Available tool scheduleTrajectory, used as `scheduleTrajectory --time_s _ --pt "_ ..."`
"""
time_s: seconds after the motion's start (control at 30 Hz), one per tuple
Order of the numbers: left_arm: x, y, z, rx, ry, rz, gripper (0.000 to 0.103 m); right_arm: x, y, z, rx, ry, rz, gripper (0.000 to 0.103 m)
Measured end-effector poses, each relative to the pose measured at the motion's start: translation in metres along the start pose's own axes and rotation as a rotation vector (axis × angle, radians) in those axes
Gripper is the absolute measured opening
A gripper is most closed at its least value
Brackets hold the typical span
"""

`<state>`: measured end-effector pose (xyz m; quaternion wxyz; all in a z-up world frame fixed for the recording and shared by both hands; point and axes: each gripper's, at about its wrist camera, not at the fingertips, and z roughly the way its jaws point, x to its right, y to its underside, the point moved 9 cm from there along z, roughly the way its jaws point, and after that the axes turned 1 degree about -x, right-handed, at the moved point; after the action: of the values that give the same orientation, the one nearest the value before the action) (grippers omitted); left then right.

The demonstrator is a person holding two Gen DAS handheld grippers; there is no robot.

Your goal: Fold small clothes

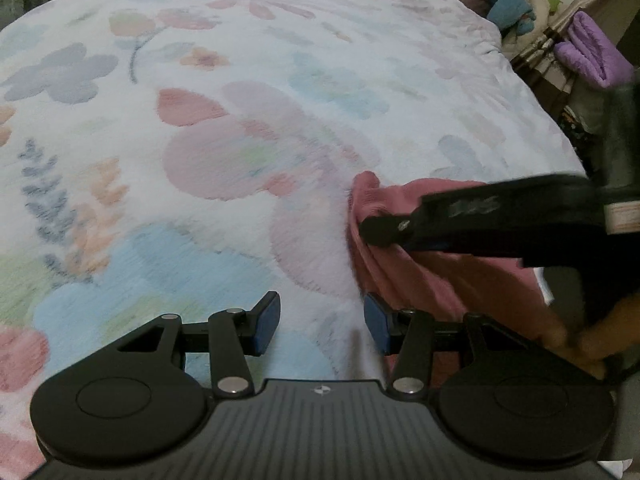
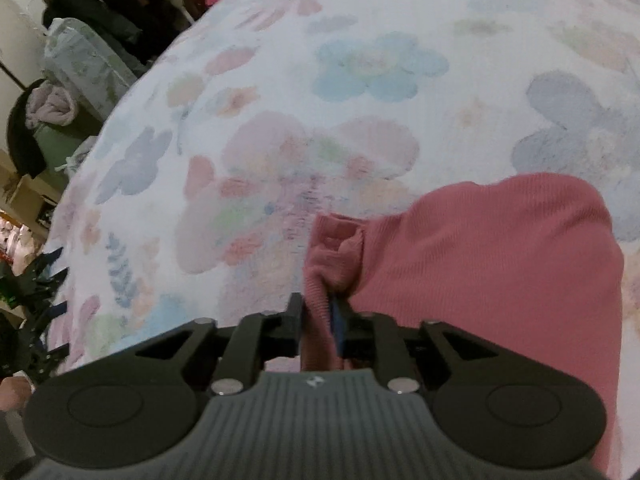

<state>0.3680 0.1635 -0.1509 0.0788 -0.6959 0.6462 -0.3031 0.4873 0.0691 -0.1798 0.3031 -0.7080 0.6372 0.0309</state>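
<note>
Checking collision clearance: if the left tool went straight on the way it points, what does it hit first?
Likely the floral bedspread. The left tool is open, nothing between its fingers; the pink garment lies just right of that line, though depth is unclear.

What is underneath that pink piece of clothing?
The pink garment lies on a flowered bedspread, which shows all around it. Anything directly beneath its folds is covered and cannot be seen.

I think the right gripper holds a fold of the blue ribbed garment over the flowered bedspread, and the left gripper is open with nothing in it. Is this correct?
Not quite: the ribbed garment is pink, not blue, as the right wrist view shows. The rest stands: the right gripper has a fold of it between its fingers over the flowered bedspread, and the left gripper is open with nothing in it.
</note>
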Motion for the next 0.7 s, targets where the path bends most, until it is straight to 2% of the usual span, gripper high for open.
scheduleTrajectory --time_s 0.07,0.13,0.27,0.37,0.47,0.53,0.6,0.7 --pt "-0.003 0.004 -0.006 -0.009 -0.002 -0.009 0.057 -0.012 0.002 -0.016 0.011 -0.047 -0.002 0.019" --pt "-0.005 0.008 -0.015 -0.003 -0.007 -0.009 0.057 -0.026 0.006 -0.037 0.029 -0.078 -0.015 0.027" --pt "-0.001 0.014 -0.033 0.002 -0.015 -0.002 0.057 -0.044 0.02 -0.079 0.069 -0.127 -0.017 0.028" --pt "0.01 0.019 -0.046 0.008 0.027 -0.011 0.057 -0.045 0.034 -0.112 0.123 -0.11 -0.047 0.028" --pt "0.022 0.026 -0.055 0.004 0.13 -0.079 0.057 -0.025 0.051 -0.14 0.197 -0.035 -0.086 0.029" --pt "0.031 0.032 -0.059 0.002 0.184 -0.116 0.057 -0.005 0.064 -0.154 0.208 -0.03 -0.063 0.029" --pt "0.041 0.038 -0.058 -0.004 0.213 -0.127 0.057 0.017 0.076 -0.167 0.231 -0.017 -0.036 0.031" --pt "0.054 0.046 -0.048 -0.033 0.197 -0.104 0.057 0.052 0.091 -0.17 0.222 0.019 -0.006 0.041"
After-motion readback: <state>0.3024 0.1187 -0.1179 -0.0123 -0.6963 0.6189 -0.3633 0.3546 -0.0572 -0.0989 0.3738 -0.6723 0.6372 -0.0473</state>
